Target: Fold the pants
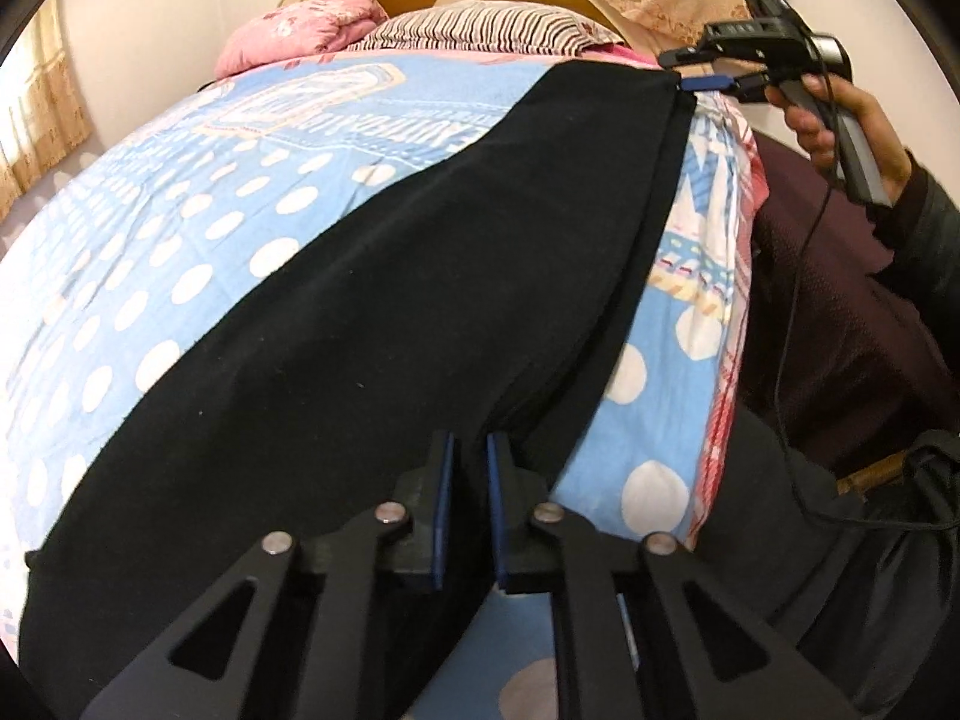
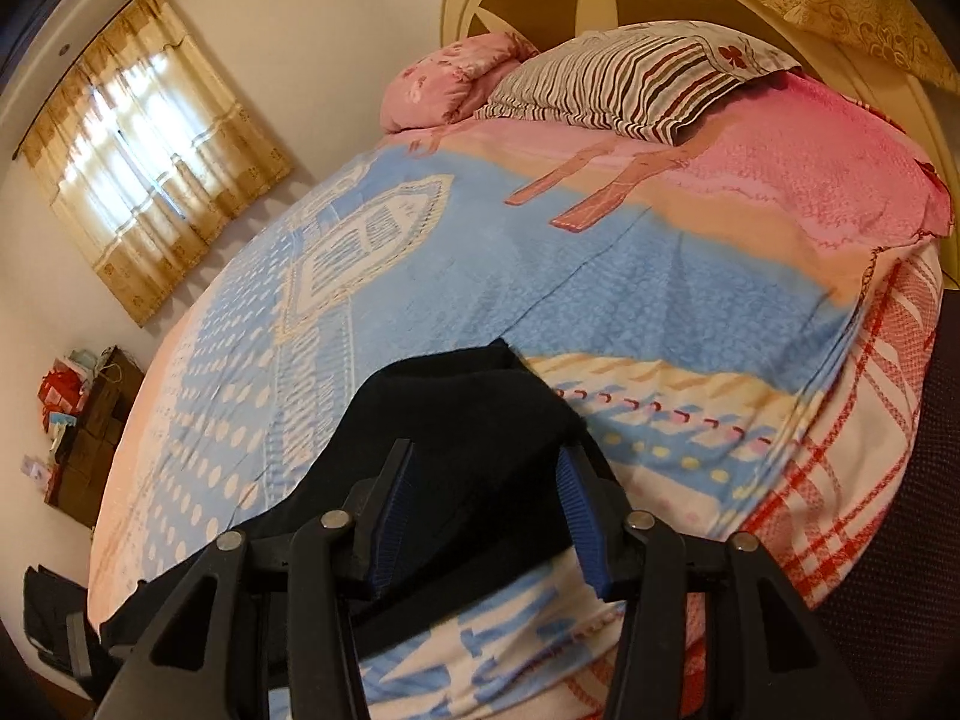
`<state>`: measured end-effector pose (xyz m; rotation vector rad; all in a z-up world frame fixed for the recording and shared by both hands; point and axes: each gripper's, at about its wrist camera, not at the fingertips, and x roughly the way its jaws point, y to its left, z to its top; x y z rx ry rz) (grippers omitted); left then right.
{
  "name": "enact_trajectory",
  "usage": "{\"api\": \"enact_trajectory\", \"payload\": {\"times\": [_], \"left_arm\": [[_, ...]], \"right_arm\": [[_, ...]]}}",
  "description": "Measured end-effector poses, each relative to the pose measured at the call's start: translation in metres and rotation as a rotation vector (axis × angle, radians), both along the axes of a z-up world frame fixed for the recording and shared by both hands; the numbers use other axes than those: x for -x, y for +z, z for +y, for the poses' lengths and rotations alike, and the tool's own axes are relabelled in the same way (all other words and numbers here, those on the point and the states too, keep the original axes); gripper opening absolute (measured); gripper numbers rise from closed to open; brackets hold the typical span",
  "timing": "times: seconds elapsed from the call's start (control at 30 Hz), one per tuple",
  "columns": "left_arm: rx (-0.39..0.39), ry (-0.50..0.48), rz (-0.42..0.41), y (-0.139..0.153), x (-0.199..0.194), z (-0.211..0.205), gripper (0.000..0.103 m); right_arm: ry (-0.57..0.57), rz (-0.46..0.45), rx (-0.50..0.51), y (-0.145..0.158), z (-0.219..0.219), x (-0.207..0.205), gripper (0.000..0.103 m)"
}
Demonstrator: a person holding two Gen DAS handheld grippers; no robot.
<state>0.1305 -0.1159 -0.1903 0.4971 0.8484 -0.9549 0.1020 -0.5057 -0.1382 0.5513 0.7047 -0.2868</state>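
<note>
Here the black pants (image 1: 384,324) run lengthwise along the bed's edge (image 1: 729,396), left gripper (image 1: 468,516) and right gripper (image 2: 489,516) each clamping one end.

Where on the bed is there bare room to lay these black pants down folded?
The widest free patch is the blue polka-dot bedspread between the black pants and the curtained window. A second lies between the pants' far end and the striped pillow. The near bed edge is crowded: both tools are there and a narrow strip remains.
</note>
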Motion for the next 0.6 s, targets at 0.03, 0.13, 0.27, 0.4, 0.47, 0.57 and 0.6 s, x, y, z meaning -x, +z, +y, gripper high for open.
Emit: {"api": "enact_trajectory", "payload": {"times": [0.03, 0.13, 0.27, 0.4, 0.47, 0.57, 0.6], "left_arm": [[-0.006, 0.001, -0.012, 0.000, 0.002, 0.000, 0.010], [-0.003, 0.009, -0.025, 0.004, 0.004, 0.001, 0.005], [0.063, 0.044, -0.026, 0.020, -0.001, 0.012, 0.004], [0.114, 0.031, 0.012, 0.030, -0.001, 0.021, 0.004], [0.096, 0.018, 0.033, 0.021, 0.001, 0.019, 0.004], [0.061, -0.002, 0.054, 0.006, 0.006, 0.013, 0.004], [0.055, -0.006, 0.056, 0.003, 0.007, 0.012, 0.004]], "right_arm": [[-0.001, -0.003, 0.017, 0.002, 0.000, -0.002, 0.012], [0.012, -0.040, 0.013, 0.013, -0.003, -0.001, 0.006], [0.049, -0.130, 0.057, 0.036, 0.007, 0.015, 0.005], [0.034, -0.091, 0.042, 0.019, 0.003, 0.023, 0.005], [0.010, -0.051, 0.001, 0.000, -0.006, 0.028, 0.005], [-0.009, -0.026, -0.032, -0.018, -0.012, 0.038, 0.006], [-0.006, -0.025, -0.036, -0.019, -0.013, 0.040, 0.006]]}}
